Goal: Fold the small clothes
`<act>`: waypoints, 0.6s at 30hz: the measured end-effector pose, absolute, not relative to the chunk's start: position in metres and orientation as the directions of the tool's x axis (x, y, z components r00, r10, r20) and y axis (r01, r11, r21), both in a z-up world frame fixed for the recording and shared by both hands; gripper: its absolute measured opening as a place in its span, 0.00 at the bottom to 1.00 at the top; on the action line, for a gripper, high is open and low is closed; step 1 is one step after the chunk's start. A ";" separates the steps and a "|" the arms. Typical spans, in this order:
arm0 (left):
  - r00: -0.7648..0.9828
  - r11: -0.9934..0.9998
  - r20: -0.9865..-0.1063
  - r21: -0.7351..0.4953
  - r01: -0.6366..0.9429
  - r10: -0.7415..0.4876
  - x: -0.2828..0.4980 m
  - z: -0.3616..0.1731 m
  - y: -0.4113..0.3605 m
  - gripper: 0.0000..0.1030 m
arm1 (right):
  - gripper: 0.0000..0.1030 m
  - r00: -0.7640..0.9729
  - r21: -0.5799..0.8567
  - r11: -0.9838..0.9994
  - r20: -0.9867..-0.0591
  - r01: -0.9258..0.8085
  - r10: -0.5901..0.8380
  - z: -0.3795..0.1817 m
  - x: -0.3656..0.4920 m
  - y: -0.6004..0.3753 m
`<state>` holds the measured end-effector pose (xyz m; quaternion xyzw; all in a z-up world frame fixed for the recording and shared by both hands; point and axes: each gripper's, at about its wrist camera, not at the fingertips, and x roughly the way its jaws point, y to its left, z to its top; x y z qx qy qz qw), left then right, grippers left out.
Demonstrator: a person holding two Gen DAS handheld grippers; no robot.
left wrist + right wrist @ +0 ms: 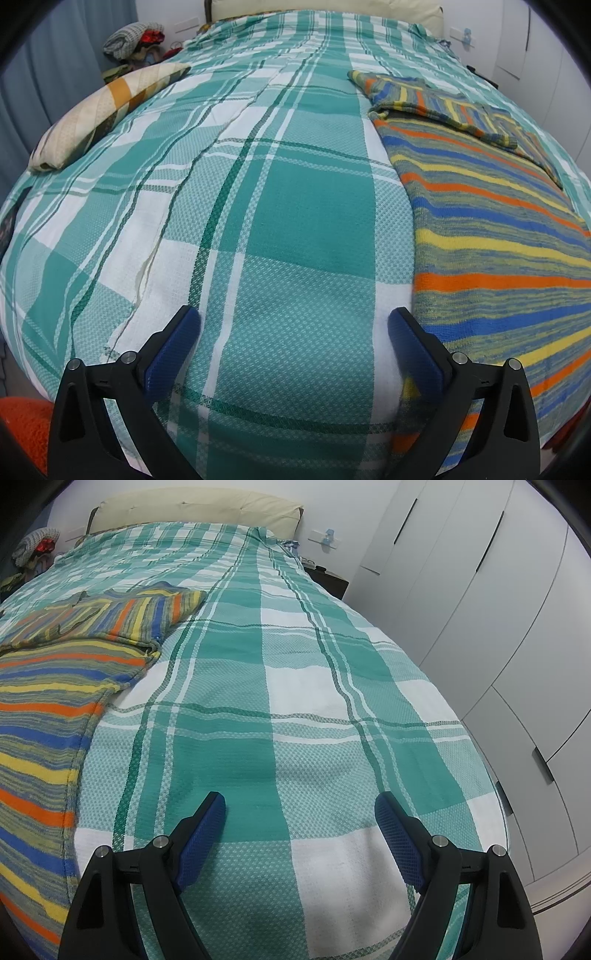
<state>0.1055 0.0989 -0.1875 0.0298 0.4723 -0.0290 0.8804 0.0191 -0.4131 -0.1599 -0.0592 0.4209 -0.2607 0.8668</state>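
Left tool (pixel 293 321) stood wide with blue pads apart, nothing between them — only the green-and-white plaid bedspread (pixel 295 206) beneath. Right tool (pixel 300 805) likewise wide and empty. The striped knitted garment in blue, orange, yellow and grey-green (pixel 495 236) lay flat on the bed at the right of the left-wrist frame, one sleeve folded across its upper part. A cream patterned pillow (pixel 110 110) rested at upper left.
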 end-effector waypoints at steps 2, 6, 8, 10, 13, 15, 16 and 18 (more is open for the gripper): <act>0.550 0.997 -0.835 0.023 0.080 -0.025 0.106 -0.188 0.099 0.99 | 0.80 0.513 -0.320 0.858 -0.698 0.402 -0.500 -0.160 0.019 -0.414; 0.513 0.996 -0.858 0.009 0.089 -0.038 0.103 -0.184 0.102 0.98 | 0.80 0.548 -0.246 0.892 -0.717 0.379 -0.431 -0.150 0.016 -0.419; 0.479 0.993 -0.872 -0.052 0.106 -0.097 0.097 -0.176 0.107 0.98 | 0.80 0.572 -0.163 0.923 -0.743 0.349 -0.348 -0.138 0.012 -0.424; 0.426 0.979 -0.883 -0.148 0.143 -0.196 0.088 -0.170 0.112 0.98 | 0.80 0.574 -0.003 0.962 -0.802 0.274 -0.166 -0.124 0.005 -0.430; 0.336 0.945 -0.893 -0.231 0.229 -0.300 0.065 -0.173 0.104 0.97 | 0.80 0.494 0.257 0.953 -0.857 0.163 0.146 -0.120 -0.005 -0.429; 0.295 0.932 -0.901 -0.240 0.273 -0.319 0.053 -0.178 0.094 0.95 | 0.80 0.411 0.376 0.918 -0.861 0.123 0.298 -0.126 -0.011 -0.420; 0.264 0.923 -0.908 -0.244 0.299 -0.325 0.048 -0.184 0.084 0.89 | 0.80 0.363 0.417 0.903 -0.862 0.107 0.355 -0.132 -0.013 -0.412; 0.243 0.918 -0.922 -0.214 0.334 -0.303 0.043 -0.190 0.070 0.83 | 0.80 0.288 0.435 0.896 -0.872 0.088 0.395 -0.144 -0.013 -0.395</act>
